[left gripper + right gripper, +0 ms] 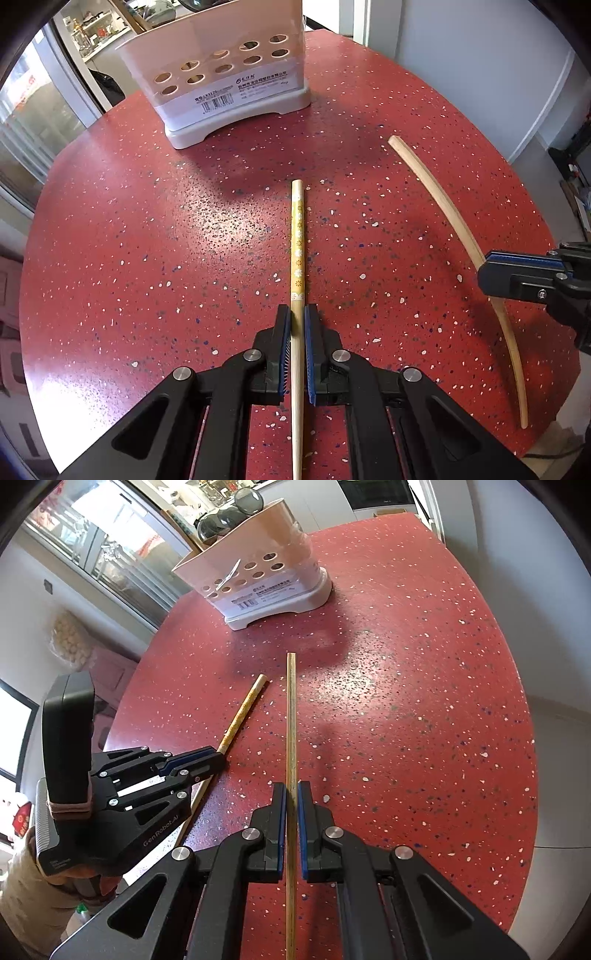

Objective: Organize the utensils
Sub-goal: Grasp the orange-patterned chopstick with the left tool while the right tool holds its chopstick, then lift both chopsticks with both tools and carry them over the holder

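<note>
The red speckled table [147, 258] is carrying everything here, and toward its far side the white holder [229, 92], with its rows of round holes, is standing upright and well apart from both hands. That is where the two chopsticks look bound.

The left gripper [297, 314] is pointing steeply down and its fingers [283, 332] are closing on the patterned chopstick [297, 240], pinching it toward its thin end, with the yellow flowered half running out ahead toward the holder. Whether that far end is resting on the table or just clear of it I cannot tell.

The right gripper [291, 790] is doing the same alongside: its fingers [303, 812] are gripping the plain chopstick [291, 709], which is lying straight between them and reaching forward. The two sticks are sitting near each other without touching.

To my eye the step in hand is the lift and carry to the holder. Doing it well probably means raising each stick straight up before swinging it, because a long stick held near one end is likely to pivot in the pads if the free end drags. Keeping the hands apart during the carry should stop the sticks crossing. At the holder, each stick will likely need tipping close to upright so an end drops in through the open top, not against the rim.
</note>
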Motion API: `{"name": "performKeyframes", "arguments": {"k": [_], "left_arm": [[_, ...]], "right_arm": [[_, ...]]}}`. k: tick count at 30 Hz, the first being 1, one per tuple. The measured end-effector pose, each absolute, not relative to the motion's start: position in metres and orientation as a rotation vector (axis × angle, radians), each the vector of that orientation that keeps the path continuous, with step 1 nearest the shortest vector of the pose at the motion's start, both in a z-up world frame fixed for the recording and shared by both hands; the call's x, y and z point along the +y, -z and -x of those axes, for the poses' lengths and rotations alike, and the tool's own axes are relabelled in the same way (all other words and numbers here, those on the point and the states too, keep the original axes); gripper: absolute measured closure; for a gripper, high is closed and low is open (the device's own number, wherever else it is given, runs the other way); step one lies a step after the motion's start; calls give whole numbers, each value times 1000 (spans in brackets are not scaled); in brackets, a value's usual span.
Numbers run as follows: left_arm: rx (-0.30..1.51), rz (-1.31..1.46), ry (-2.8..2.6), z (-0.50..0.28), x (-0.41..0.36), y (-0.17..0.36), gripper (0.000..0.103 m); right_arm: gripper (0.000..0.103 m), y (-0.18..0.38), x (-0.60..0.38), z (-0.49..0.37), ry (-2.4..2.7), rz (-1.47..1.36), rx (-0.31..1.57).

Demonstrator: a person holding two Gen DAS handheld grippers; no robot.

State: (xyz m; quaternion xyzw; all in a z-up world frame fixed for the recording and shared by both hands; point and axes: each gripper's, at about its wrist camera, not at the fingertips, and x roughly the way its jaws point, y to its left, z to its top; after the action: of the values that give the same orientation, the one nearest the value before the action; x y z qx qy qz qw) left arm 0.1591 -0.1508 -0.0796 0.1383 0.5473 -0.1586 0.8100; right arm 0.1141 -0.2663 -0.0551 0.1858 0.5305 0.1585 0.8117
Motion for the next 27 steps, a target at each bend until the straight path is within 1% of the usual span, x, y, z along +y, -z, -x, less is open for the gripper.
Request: {"name": "performKeyframes", "arguments": {"k": [3, 7, 17, 27], "left_arm": [[1155, -274, 317, -156, -151, 78, 67], [1090, -244, 293, -147, -148, 68, 67], [949, -138, 290, -131, -137, 29, 67], [874, -39, 291, -125, -119, 6, 67]], "right_arm": [[97, 56, -272, -115, -343, -412, 1125], [97, 56, -278, -115, -347, -425, 1113], [97, 51, -281, -115, -349, -426, 1090], [97, 36, -272, -118, -355, -395, 1058]]}}
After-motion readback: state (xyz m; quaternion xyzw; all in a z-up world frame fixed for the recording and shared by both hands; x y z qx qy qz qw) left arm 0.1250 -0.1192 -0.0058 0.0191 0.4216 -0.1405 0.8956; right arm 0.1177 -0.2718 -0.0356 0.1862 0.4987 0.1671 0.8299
